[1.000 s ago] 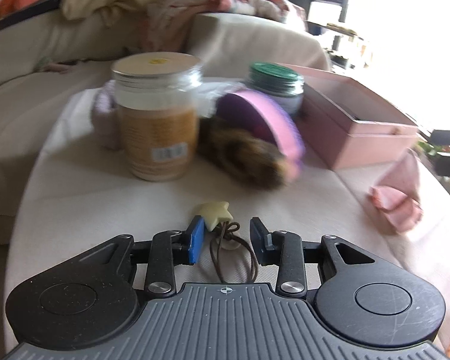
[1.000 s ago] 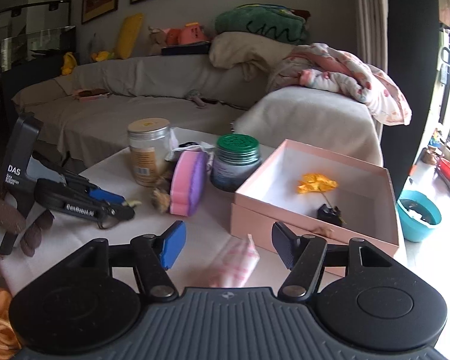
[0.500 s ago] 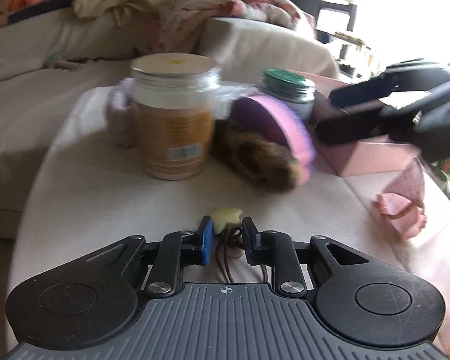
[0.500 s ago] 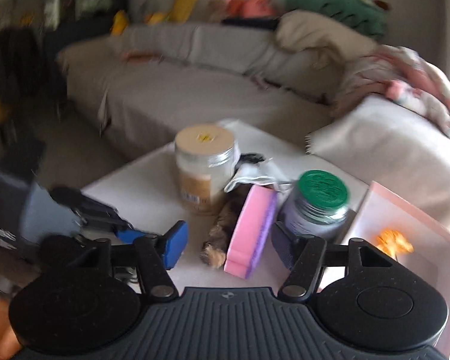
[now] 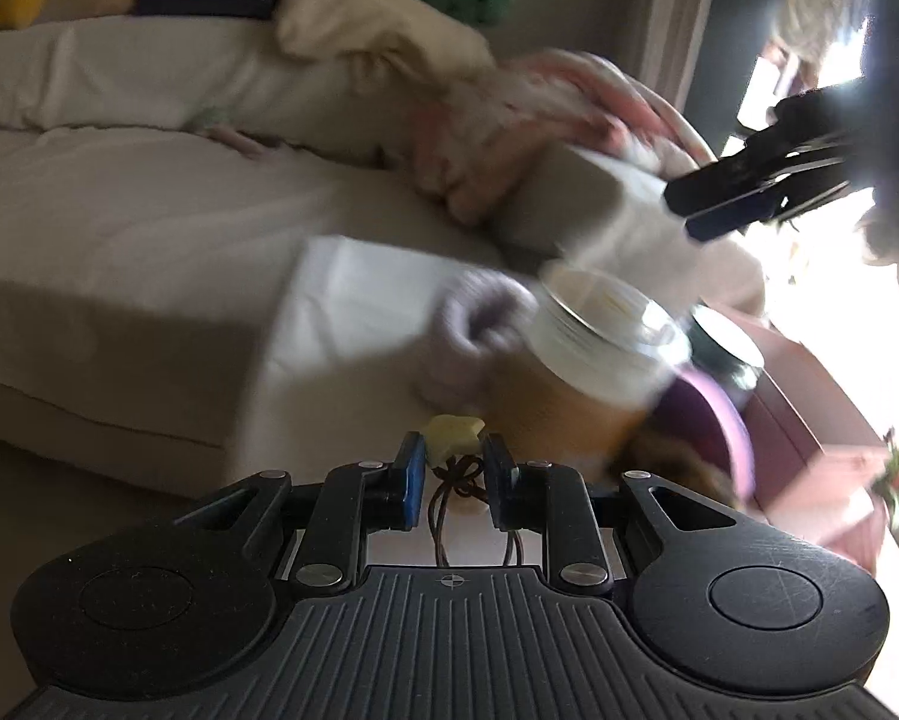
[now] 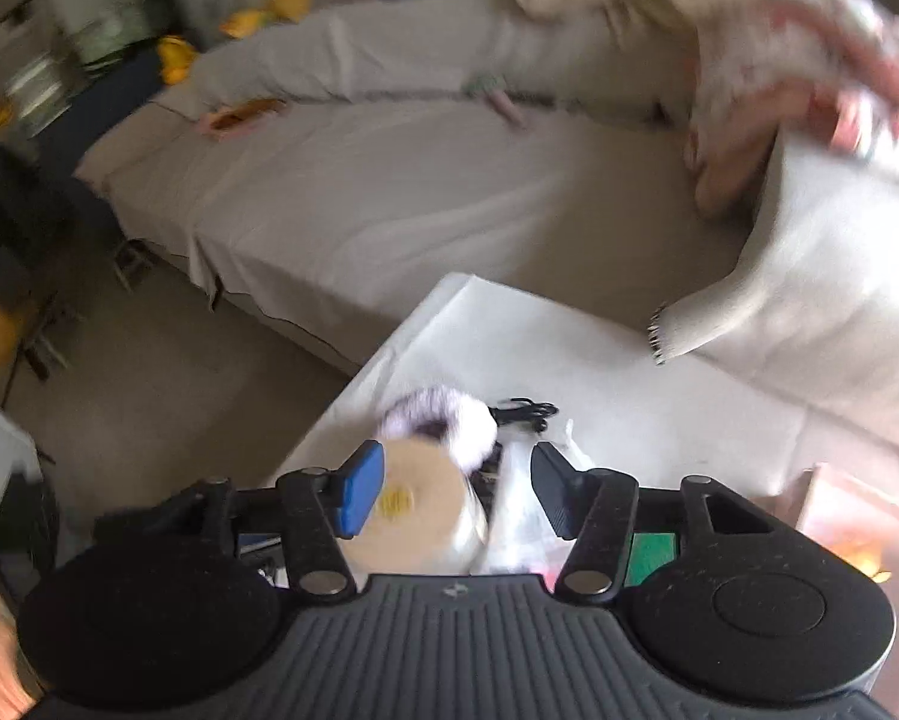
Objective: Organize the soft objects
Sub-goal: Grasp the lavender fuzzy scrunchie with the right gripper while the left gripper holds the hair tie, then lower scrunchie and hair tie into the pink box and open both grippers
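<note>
Since a second earlier my left tongs [image 5: 452,468] had closed on the pale star charm [image 5: 454,432], its brown cord [image 5: 449,495] hanging between the fingers, and carried it off the tabletop [image 5: 353,294], low in the frame's centre. My right tongs [image 6: 452,486] had swung over the clutter and stood half open, empty, above the tan-lidded jar [image 6: 413,504] and fluffy lilac scrunchie [image 6: 443,417]. I judged the charm could slip, since only its tip seemed pinched, and the dangling cord might snag the jar just beside it. The pink box [image 5: 809,420] waited at right, well apart.
</note>
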A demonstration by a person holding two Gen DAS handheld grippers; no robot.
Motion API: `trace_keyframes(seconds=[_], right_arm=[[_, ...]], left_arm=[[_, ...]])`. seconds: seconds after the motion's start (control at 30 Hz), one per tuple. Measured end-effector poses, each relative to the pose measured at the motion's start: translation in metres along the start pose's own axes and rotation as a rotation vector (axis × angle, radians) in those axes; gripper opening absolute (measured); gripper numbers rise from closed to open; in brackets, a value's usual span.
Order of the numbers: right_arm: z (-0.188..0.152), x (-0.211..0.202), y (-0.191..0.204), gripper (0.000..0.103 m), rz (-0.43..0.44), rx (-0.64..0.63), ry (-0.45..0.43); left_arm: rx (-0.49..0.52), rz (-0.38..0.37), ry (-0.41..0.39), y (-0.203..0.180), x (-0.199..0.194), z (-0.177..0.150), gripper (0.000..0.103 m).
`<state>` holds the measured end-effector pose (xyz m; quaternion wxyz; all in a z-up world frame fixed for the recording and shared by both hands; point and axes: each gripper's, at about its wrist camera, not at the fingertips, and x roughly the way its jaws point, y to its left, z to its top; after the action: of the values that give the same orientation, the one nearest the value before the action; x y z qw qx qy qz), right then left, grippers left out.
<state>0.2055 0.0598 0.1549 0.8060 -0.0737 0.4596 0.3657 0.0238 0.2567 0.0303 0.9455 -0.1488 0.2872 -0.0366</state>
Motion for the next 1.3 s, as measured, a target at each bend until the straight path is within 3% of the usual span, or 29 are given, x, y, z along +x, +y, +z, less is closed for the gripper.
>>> trace_keyframes(seconds=[0.17, 0.23, 0.4, 0.43, 0.47, 0.53, 0.7, 0.87, 1.0, 1.13, 1.3], right_arm=[[0.043, 0.074, 0.013, 0.054, -0.089, 0.064, 0.180], [0.048, 0.102, 0.017, 0.054, -0.135, 0.069, 0.254], [0.050, 0.146, 0.013, 0.053, -0.142, 0.141, 0.389], [0.049, 0.149, 0.014, 0.044, -0.145, 0.132, 0.394], [0.049, 0.150, 0.015, 0.027, -0.140, 0.118, 0.394], [0.048, 0.149, 0.017, 0.018, -0.130, 0.102, 0.393], [0.053, 0.104, 0.025, 0.015, -0.107, 0.056, 0.260], [0.063, 0.009, 0.035, 0.015, -0.108, -0.011, 0.018], [0.049, -0.072, 0.019, 0.015, -0.144, -0.009, -0.141], [0.013, -0.149, -0.020, 0.015, -0.215, 0.012, -0.287], [-0.047, -0.199, -0.094, 0.015, -0.293, 0.104, -0.369]], left_arm=[[-0.068, -0.003, 0.019, 0.031, 0.016, 0.030, 0.024], [-0.074, -0.012, 0.029, 0.036, 0.020, 0.040, 0.024], [-0.060, -0.047, 0.047, 0.038, 0.026, 0.040, 0.024], [-0.062, -0.055, 0.049, 0.039, 0.027, 0.038, 0.024], [-0.066, -0.057, 0.052, 0.040, 0.028, 0.035, 0.024], [-0.080, -0.046, 0.064, 0.043, 0.031, 0.031, 0.024], [-0.135, 0.001, 0.085, 0.051, 0.029, 0.031, 0.024], [-0.086, 0.019, -0.034, 0.029, -0.006, 0.066, 0.024], [-0.012, -0.004, -0.133, -0.010, -0.032, 0.107, 0.024], [0.057, -0.143, -0.166, -0.075, -0.037, 0.138, 0.024], [0.108, -0.342, -0.107, -0.174, -0.001, 0.153, 0.024]])
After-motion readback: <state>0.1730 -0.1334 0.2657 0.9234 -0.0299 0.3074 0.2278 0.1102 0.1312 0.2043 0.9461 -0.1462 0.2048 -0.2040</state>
